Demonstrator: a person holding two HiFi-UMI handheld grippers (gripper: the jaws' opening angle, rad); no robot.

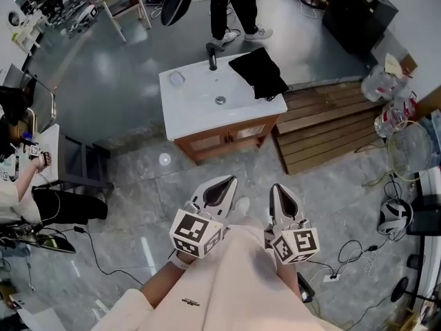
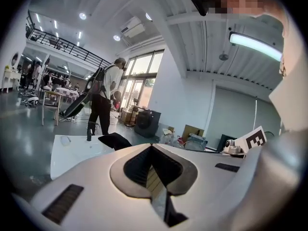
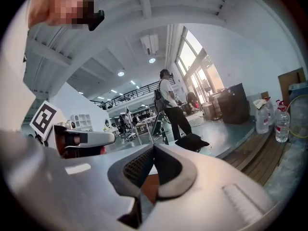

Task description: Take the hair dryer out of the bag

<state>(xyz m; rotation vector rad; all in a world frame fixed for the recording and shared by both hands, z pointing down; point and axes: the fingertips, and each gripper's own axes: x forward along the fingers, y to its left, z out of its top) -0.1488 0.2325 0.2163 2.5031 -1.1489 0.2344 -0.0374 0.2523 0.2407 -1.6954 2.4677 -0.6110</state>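
A black bag (image 1: 260,72) lies on the right end of a white washbasin top (image 1: 193,109), which sits on a wooden cabinet. The bag also shows in the left gripper view (image 2: 114,140) and in the right gripper view (image 3: 192,141). No hair dryer is visible. My left gripper (image 1: 231,179) (image 2: 151,146) and right gripper (image 1: 273,187) (image 3: 154,147) are side by side close to my body, over the floor in front of the cabinet. Both point toward it, are shut and hold nothing.
A black faucet (image 1: 212,57) stands at the basin's far edge. A person (image 1: 231,9) stands behind the cabinet. A wooden pallet (image 1: 331,126) lies to its right, with water bottles (image 1: 394,112), a fan (image 1: 408,147) and floor cables (image 1: 344,257) beyond. Another person (image 1: 21,185) sits at far left.
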